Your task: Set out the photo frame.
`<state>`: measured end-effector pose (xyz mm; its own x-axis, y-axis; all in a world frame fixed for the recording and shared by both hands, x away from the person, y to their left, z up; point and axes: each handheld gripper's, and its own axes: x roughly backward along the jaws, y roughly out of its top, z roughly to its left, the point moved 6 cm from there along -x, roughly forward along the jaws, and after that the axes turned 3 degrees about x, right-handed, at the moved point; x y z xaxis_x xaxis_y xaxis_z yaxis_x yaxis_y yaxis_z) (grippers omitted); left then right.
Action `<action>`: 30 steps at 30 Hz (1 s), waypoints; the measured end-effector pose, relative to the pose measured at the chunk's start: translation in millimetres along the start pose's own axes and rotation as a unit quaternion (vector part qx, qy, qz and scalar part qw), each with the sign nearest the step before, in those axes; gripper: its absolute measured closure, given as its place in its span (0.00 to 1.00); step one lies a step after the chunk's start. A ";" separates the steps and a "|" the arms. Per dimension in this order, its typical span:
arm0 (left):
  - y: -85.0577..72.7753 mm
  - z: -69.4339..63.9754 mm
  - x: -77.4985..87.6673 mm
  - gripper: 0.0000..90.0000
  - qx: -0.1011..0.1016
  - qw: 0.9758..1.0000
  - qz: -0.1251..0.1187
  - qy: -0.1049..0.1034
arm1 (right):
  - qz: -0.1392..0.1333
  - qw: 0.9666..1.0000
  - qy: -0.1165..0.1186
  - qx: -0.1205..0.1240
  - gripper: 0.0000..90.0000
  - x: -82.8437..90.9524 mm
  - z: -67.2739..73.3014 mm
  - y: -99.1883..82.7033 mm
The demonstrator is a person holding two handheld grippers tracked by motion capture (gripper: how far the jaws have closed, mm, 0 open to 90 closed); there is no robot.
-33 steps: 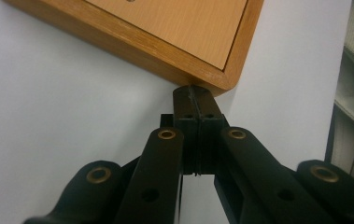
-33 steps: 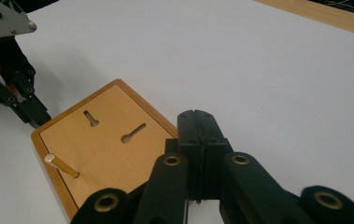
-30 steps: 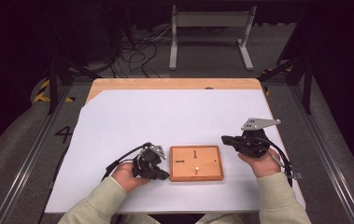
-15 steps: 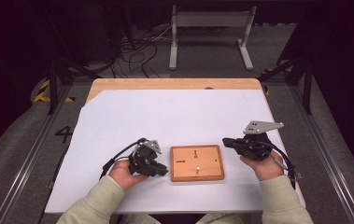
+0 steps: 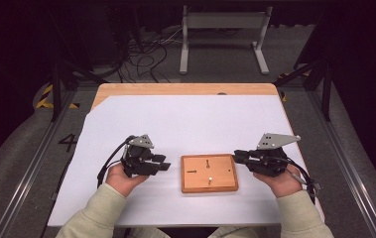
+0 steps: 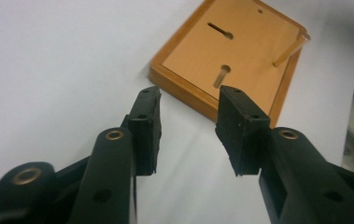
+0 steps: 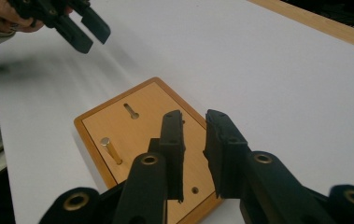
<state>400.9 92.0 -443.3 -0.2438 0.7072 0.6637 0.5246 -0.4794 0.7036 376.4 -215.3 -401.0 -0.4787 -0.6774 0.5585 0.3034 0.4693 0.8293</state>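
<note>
I am holding the black two-jaw left gripper (image 6: pixel 188 114) with its jaws standing apart, having just been opening, and nothing is sitting between them; in the left gripper view they are pointing at the near edge of the flat orange-brown wooden board (image 6: pixel 233 60) without touching it. I am keeping the black two-jaw right gripper (image 7: pixel 194 140) with its jaws parted by a narrower gap, also just been opening, and nothing is caught between them either; in the right gripper view they are hovering over the board (image 7: pixel 142 126). From the high view the left gripper (image 5: pixel 161 162) is sitting just to the left of the board (image 5: pixel 220 181) and the right gripper (image 5: pixel 239 156) is lying just beside its right edge, each in one of my hands, with pale sleeves coming in from the near side. The board is lying flat on the white table sheet (image 5: pixel 185 119), near the table's near edge, between the two grippers. A thin brass-coloured metal pin (image 7: pixel 111 149) is standing up from the board, and two dark keyhole-shaped slots (image 6: pixel 220 31) are showing in its face.
</note>
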 end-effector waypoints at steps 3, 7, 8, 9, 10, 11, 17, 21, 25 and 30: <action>1.0 4.4 3.7 0.62 0.008 1.000 -0.015 0.014 | -0.005 1.000 0.010 0.008 0.79 -1.8 6.3 1.3; 0.7 11.8 8.6 0.60 0.015 0.999 -0.031 0.035 | -0.007 1.000 0.020 0.017 0.75 -4.8 14.5 1.6; 0.8 14.2 9.3 0.59 0.015 0.998 -0.035 0.040 | -0.008 1.000 0.023 0.018 0.75 -5.7 16.9 1.7; 0.6 15.8 9.8 0.59 0.017 0.998 -0.037 0.041 | -0.008 0.999 0.026 0.021 0.74 -6.9 19.0 1.7; 0.0 16.8 10.0 0.58 0.025 0.998 -0.037 0.042 | -0.007 0.999 0.029 0.024 0.73 -8.1 21.5 1.5; -0.4 18.5 10.1 0.58 0.026 0.998 -0.037 0.043 | -0.006 0.999 0.032 0.027 0.73 -9.4 23.8 1.5; -3.0 25.8 10.8 0.57 0.036 0.997 -0.040 0.051 | 0.006 0.997 0.056 0.050 0.70 -20.3 36.9 -0.5; -3.2 27.4 10.5 0.56 0.035 0.997 -0.041 0.050 | 0.011 0.996 0.067 0.060 0.69 -26.1 42.7 -1.4; -4.9 28.8 9.3 0.55 0.036 0.997 -0.035 0.050 | 0.024 0.994 0.084 0.063 0.68 -35.4 48.5 -5.6; -5.4 29.7 9.5 0.55 0.037 0.997 -0.037 0.048 | 0.043 0.992 0.095 0.069 0.68 -48.7 53.9 -12.6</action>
<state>420.1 116.7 -448.3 -0.3593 0.6836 0.6353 0.5608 -0.3860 0.7325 351.5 -157.6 -439.6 -0.2879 -0.7198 0.6316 0.2148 0.5942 0.7751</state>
